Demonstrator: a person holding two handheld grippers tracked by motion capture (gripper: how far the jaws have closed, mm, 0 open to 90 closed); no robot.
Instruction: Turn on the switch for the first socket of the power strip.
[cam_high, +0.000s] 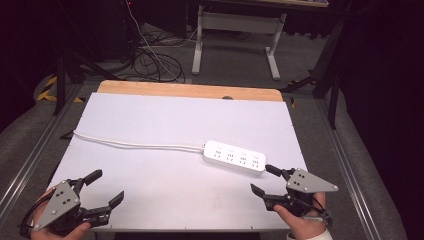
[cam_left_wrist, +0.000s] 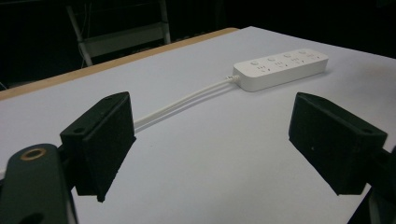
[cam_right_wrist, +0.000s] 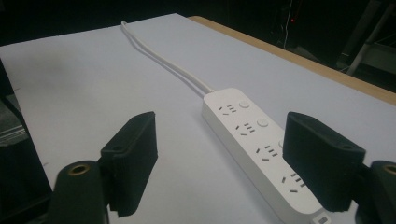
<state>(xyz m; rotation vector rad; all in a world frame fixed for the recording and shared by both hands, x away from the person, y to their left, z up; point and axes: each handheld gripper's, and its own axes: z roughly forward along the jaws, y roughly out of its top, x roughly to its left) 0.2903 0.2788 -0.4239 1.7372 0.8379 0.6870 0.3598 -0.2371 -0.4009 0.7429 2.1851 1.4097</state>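
Note:
A white power strip (cam_high: 235, 157) with several sockets lies flat on the white table top (cam_high: 165, 120), right of centre. Its white cable (cam_high: 130, 144) runs left to the table's left edge. My left gripper (cam_high: 107, 186) is held open at the front left corner, nothing between its jaws; in the left gripper view the power strip (cam_left_wrist: 280, 69) lies far ahead and its cable (cam_left_wrist: 182, 102) leads toward the left jaw. My right gripper (cam_high: 265, 179) is open just in front of the strip's right end; in the right gripper view the power strip (cam_right_wrist: 257, 140) lies close ahead, partly behind the right jaw.
The table has a wooden far edge (cam_high: 190, 90) and metal rails along both sides. Beyond it a white desk frame (cam_high: 235, 35) and loose black and white cables (cam_high: 155, 60) lie on the grey floor. Black stand legs (cam_high: 62, 75) are at the far left.

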